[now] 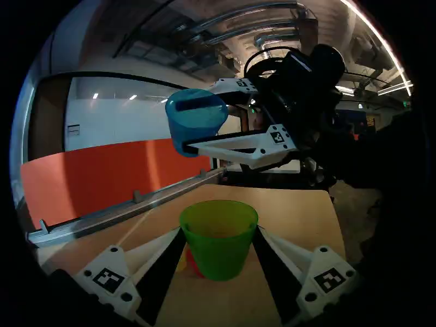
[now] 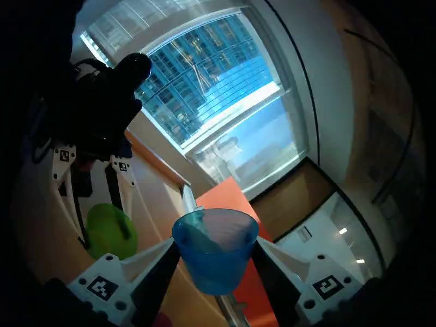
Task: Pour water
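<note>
A green cup (image 1: pixel 219 238) stands upright above the wooden table (image 1: pixel 283 210), and my left gripper (image 1: pixel 219 245) is shut on it. Up above it hangs a blue cup (image 1: pixel 193 118), tipped with its mouth towards the camera, held by the right gripper (image 1: pixel 218 117). In the right gripper view the blue cup (image 2: pixel 215 249) sits between the fingers of my right gripper (image 2: pixel 215 256), which is shut on it. The green cup (image 2: pixel 110 229) shows lower left in that view, in the left gripper (image 2: pixel 103 212). I cannot see water in either cup.
An orange wall panel (image 1: pixel 103 174) with a metal rail (image 1: pixel 131 204) runs along the table's left edge. Something red and yellow (image 1: pixel 188 262) lies under the green cup. A large window (image 2: pixel 218 98) and a ceiling with pipes (image 1: pixel 245 27) are behind.
</note>
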The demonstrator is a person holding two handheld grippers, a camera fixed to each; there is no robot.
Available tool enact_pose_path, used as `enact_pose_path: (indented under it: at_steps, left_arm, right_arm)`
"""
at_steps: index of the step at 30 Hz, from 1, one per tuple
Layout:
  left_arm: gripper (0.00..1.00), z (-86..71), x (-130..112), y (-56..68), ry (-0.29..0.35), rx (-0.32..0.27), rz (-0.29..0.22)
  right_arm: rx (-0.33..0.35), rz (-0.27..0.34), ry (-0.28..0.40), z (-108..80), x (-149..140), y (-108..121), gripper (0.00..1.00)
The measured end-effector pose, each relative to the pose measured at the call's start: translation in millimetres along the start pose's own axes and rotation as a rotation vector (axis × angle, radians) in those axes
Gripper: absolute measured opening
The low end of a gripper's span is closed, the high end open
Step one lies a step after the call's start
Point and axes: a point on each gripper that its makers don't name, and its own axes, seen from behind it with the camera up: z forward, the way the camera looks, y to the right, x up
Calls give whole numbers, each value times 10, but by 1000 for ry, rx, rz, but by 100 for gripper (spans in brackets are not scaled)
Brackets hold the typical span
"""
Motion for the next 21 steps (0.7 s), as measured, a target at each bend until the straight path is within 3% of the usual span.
enact_pose_path:
  at_steps: [21]
  left_arm:
    - [84, 63, 33, -5, 3, 0, -8]
  right_arm:
    - [-20, -122, -21, 36, -13, 42, 87]
